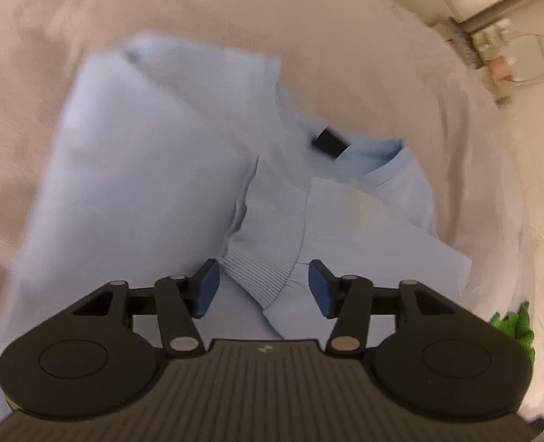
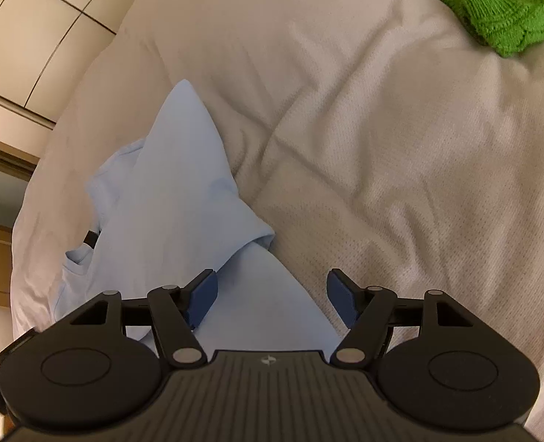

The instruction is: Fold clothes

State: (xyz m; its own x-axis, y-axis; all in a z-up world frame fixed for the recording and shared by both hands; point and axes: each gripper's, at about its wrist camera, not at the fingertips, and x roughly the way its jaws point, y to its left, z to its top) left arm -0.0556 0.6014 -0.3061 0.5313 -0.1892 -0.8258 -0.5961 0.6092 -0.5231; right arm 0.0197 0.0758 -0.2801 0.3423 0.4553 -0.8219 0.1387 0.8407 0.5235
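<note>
Lt-blue sweatshirt (image 1: pixel 143 169) (part-folded) on bed

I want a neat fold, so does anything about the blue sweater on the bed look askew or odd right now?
Yes. The light blue sweater lies bunched on the white bedding, not flat: its ribbed cuff is flopped across the body near the neck label, and one part pokes up in a point.
</note>
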